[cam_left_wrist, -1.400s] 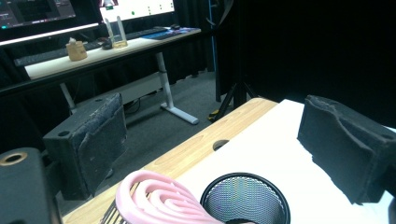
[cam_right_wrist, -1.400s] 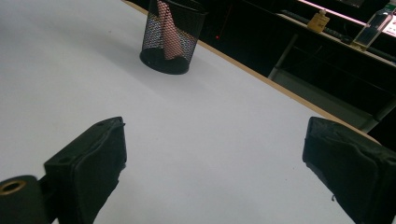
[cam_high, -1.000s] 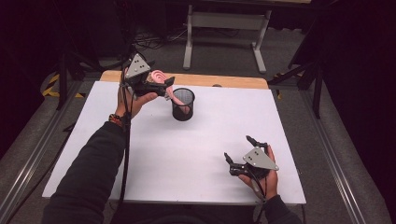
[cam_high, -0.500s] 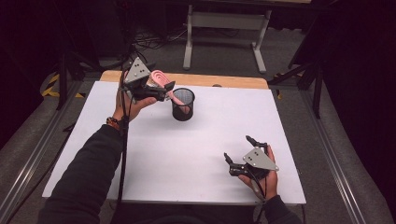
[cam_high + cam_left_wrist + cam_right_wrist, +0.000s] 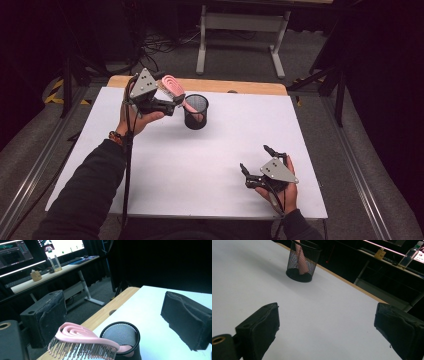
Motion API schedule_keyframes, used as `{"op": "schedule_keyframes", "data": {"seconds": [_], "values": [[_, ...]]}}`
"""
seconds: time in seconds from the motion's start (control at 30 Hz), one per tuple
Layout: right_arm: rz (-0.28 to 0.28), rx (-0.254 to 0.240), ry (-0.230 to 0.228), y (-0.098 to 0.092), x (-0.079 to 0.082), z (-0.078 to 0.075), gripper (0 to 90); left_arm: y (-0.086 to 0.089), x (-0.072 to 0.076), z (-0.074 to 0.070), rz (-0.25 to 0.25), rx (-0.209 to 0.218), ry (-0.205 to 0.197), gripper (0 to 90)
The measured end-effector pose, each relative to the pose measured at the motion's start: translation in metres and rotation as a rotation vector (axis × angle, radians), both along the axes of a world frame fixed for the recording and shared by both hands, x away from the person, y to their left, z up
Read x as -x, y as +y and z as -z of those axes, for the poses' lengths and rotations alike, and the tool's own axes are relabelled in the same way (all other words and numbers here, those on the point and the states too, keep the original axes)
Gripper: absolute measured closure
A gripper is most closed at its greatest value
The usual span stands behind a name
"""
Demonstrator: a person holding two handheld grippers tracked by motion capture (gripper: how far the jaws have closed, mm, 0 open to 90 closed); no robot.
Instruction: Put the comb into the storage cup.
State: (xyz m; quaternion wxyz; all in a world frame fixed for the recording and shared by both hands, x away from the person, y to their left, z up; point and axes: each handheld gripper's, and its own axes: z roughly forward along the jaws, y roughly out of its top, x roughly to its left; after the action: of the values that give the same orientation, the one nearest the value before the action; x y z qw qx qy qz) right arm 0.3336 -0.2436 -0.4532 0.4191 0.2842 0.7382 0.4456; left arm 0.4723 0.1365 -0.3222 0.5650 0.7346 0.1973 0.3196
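A pink hairbrush (image 5: pixel 172 86) leans out of a black mesh cup (image 5: pixel 196 112) at the back left of the white table (image 5: pixel 200 170), its handle down inside the cup. My left gripper (image 5: pixel 170 100) hovers just left of the cup, open. In the left gripper view the brush head (image 5: pixel 85 336) lies between the wide-apart jaws, touching neither, above the cup (image 5: pixel 122 336). My right gripper (image 5: pixel 255 159) rests open near the front right of the table, nothing in it. In the right gripper view the cup (image 5: pixel 303 261) stands far off with the pink handle showing through the mesh.
A wooden strip (image 5: pixel 240 86) runs along the table's back edge. Beyond it are a white desk frame (image 5: pixel 240 30) and cables on the floor. A desk with monitors (image 5: pixel 50 275) stands behind in the left gripper view.
My left gripper has dropped slightly and drifted left beside the cup. The brush stays leaning in the cup. The right gripper has not moved.
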Motion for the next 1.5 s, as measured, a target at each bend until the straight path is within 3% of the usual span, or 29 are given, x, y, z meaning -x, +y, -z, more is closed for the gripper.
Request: {"op": "schedule_keyframes", "data": {"seconds": [0.9, 1.5], "values": [[0.016, -0.001, -0.01, 0.0, 0.0, 0.0, 7.1, 0.014, 0.02, 0.022, 0.03, 0.0, -0.015, 7.4], [0.018, 0.0, -0.012, 0.0, 0.0, 0.0, 7.0, 0.012, 0.034, 0.041, 0.044, -0.014, -0.039, 7.5]]}}
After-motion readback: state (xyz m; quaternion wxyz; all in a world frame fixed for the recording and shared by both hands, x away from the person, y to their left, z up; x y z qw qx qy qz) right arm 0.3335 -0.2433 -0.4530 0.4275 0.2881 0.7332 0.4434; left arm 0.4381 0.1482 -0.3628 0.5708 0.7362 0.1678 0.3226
